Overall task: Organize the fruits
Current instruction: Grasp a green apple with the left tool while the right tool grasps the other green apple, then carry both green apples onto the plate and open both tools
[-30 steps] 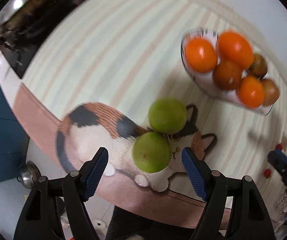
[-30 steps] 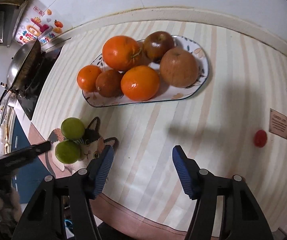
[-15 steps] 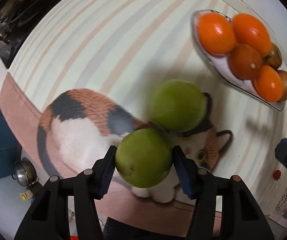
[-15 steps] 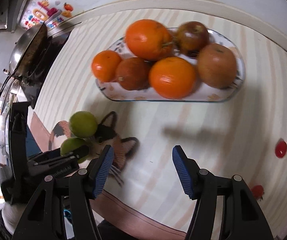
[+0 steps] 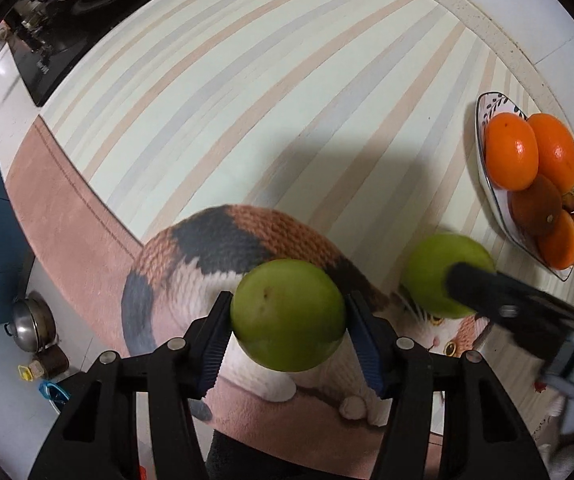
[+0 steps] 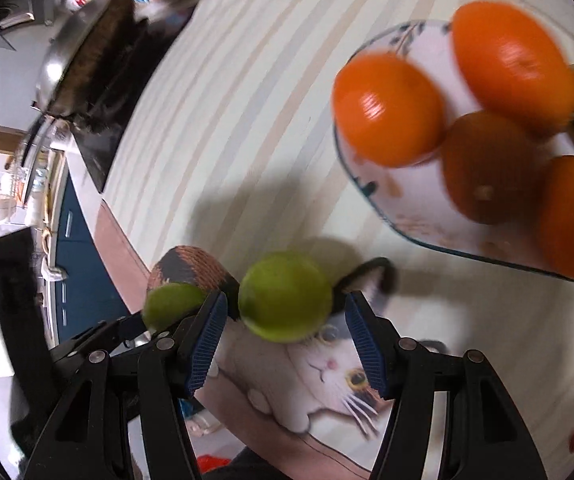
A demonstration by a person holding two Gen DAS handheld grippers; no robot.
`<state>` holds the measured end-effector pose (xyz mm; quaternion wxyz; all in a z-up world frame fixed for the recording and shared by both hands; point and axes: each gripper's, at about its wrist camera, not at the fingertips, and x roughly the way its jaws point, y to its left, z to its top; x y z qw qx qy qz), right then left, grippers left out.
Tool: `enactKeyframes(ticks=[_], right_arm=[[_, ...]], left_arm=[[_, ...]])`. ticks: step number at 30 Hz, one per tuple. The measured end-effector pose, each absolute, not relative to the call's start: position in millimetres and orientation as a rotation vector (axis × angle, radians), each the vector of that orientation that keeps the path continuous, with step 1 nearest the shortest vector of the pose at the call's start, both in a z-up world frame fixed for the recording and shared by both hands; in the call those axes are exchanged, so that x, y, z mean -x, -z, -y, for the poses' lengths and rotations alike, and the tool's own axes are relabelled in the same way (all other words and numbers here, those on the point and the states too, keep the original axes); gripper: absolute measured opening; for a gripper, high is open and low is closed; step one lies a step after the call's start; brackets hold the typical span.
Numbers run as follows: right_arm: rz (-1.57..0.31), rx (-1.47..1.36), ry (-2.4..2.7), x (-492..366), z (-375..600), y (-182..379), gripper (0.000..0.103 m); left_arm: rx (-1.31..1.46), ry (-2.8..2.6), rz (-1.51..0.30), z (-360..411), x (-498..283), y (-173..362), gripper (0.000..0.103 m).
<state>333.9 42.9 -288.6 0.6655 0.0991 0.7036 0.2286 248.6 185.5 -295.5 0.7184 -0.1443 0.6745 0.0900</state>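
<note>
Two blue pads of the left gripper clamp a green fruit over the cat-print mat on the striped worktop. Only the right wrist view shows the right gripper spread apart around the second green fruit, near the fruit plate. A wok stands at the far left edge.

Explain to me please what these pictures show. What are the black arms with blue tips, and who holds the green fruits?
No robot here: a person holds one hand-held gripper in each hand, and each carries a forward-looking camera. In the left camera's picture, the left hand-held gripper is shut on a green fruit. In the right camera's picture, the right hand-held gripper is open around a second green fruit, not yet gripping. Both fruits are over a cat-print mat. A plate holds oranges and browner fruits.
</note>
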Motion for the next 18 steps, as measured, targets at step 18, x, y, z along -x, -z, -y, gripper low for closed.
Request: enactKeyframes(ticks=[18], right_arm=[[-1.555,-0.202,-0.413,-306.1,25.9,292.5,0.058]], left_arm=[[0.296,-0.069,-1.522,-145.5,-267.7,305.2,0.053]])
